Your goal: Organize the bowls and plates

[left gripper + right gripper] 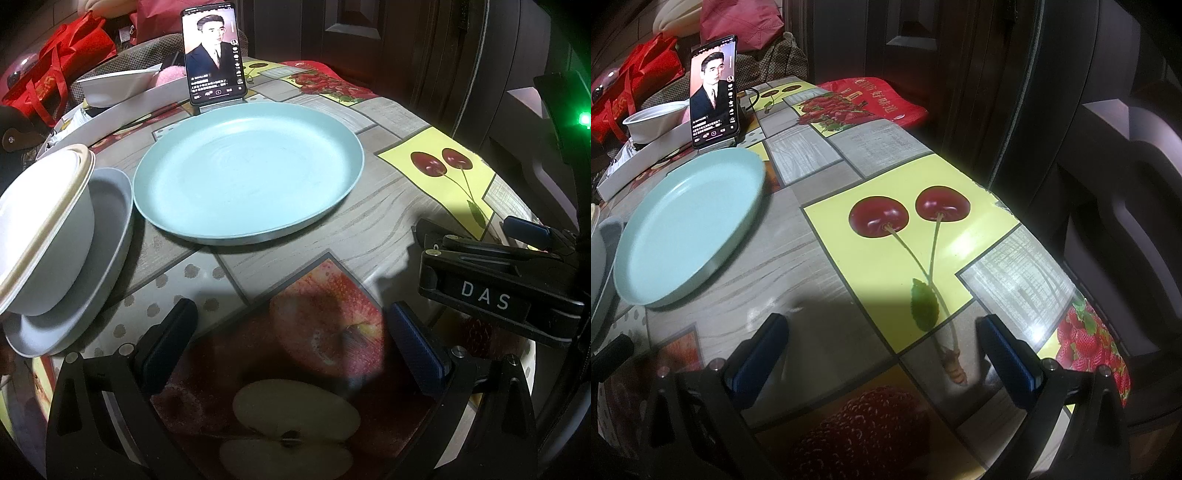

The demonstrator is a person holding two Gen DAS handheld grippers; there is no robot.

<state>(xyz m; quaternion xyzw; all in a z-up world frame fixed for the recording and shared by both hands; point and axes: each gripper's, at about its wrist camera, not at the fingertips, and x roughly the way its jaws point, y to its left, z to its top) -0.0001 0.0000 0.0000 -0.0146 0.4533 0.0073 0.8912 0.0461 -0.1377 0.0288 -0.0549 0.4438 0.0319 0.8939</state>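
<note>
A large light-blue plate (247, 173) lies on the fruit-print tablecloth ahead of my left gripper (295, 339), which is open and empty above the apple print. At the left, a white bowl with a cream rim (40, 229) sits tilted on a grey plate (99, 251). My right gripper (882, 347) is open and empty over the cherry print; its body also shows in the left wrist view (495, 280). The blue plate lies to its left in the right wrist view (690, 225). A sliver of the grey plate (605, 240) shows at that view's left edge.
A phone (214, 51) stands upright on a stand behind the blue plate, its screen lit. A white box (122, 107) and another white bowl (114, 86) lie at the back left. Red bags (55, 66) sit beyond the table. A dark chair (1126, 206) stands at the right.
</note>
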